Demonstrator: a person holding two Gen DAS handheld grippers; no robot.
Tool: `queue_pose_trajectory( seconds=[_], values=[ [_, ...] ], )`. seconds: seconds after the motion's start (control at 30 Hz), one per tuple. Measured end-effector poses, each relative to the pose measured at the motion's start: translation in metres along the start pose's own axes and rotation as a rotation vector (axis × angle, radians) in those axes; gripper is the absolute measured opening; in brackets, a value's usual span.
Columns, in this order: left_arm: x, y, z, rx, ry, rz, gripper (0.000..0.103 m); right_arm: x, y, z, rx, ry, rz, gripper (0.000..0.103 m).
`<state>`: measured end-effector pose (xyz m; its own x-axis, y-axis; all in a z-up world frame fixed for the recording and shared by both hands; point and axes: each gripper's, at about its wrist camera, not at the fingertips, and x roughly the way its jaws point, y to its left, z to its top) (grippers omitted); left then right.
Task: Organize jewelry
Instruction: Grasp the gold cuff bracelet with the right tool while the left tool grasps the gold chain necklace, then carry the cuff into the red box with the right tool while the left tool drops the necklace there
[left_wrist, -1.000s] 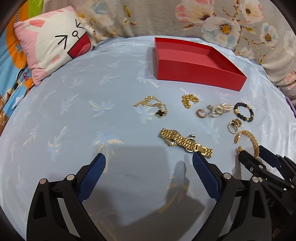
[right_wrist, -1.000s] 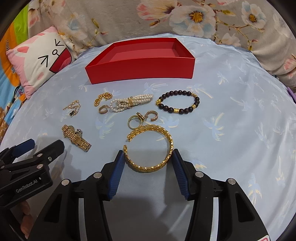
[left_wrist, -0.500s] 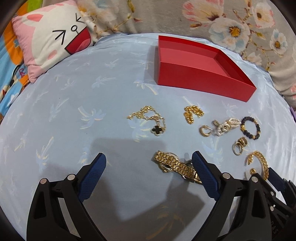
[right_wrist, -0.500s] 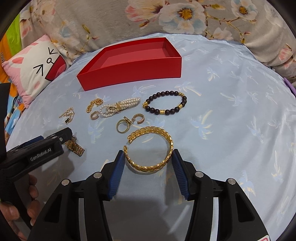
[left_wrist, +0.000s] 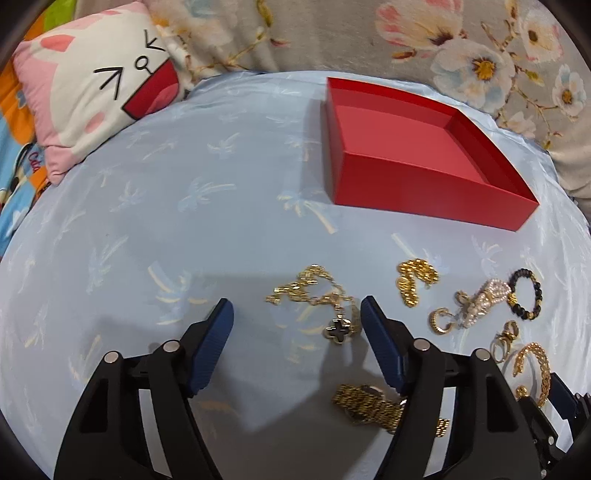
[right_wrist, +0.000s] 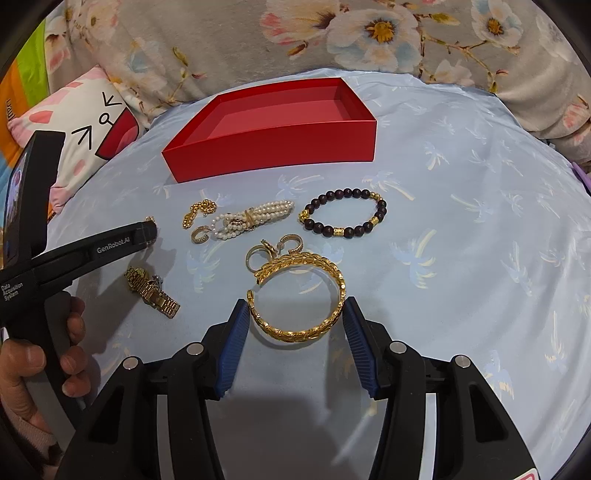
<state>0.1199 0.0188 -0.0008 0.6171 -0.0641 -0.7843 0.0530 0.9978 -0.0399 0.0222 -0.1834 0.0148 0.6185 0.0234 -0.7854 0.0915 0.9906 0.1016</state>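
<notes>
In front of the empty red box (right_wrist: 269, 147), your right tool (right_wrist: 295, 325) sits spread around the gold bangle (right_wrist: 299, 295), pads not yet pressing, apparently lined up for a lift into the box. Your left tool (left_wrist: 295, 332) hangs wide over the clover necklace (left_wrist: 325, 306), holding nothing. The remaining jewelry lies loose before the box on a pale blue palm-print sheet (right_wrist: 461, 240), floral bedding (right_wrist: 258, 48) behind.

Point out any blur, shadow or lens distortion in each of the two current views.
Left wrist view: the gold watch near the bottom is smeared by blur, a dark shadow lies under the left tool, and the red box bows from the fisheye. Right wrist view: sharp, the gold bangle crisp, a shadow beneath the right tool, dark corners.
</notes>
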Motion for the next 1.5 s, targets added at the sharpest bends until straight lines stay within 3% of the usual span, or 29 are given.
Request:
queue_pose_trajectory(
  seconds=[0.17, 0.3, 0.37, 0.4, 1.13, 1.3, 1.5],
  values=[
    [-0.001, -0.012, -0.004, 0.055, -0.016, 0.012, 0.051, 0.002, 0.001, 0.001, 0.003, 0.006, 0.0, 0.051],
    [-0.004, -0.012, -0.004, 0.064, -0.022, -0.008, 0.011, 0.003, 0.001, 0.001, 0.001, 0.009, 0.003, 0.051],
    [-0.004, -0.01, -0.004, 0.059, -0.019, -0.027, 0.009, 0.003, 0.001, 0.001, 0.0, 0.007, 0.004, 0.051],
    [-0.005, -0.008, -0.003, 0.053, -0.014, -0.044, 0.001, 0.002, 0.001, 0.001, -0.001, 0.006, 0.005, 0.051],
    [-0.086, 0.008, 0.019, 0.02, -0.11, -0.178, 0.001, -0.023, 0.003, 0.015, 0.002, -0.045, 0.045, 0.051],
    [-0.106, 0.002, 0.051, 0.039, -0.163, -0.214, 0.001, -0.037, 0.0, 0.044, -0.021, -0.096, 0.051, 0.051],
    [-0.115, -0.019, 0.112, 0.075, -0.228, -0.28, 0.001, -0.038, -0.011, 0.109, -0.017, -0.134, 0.11, 0.051]
  ],
)
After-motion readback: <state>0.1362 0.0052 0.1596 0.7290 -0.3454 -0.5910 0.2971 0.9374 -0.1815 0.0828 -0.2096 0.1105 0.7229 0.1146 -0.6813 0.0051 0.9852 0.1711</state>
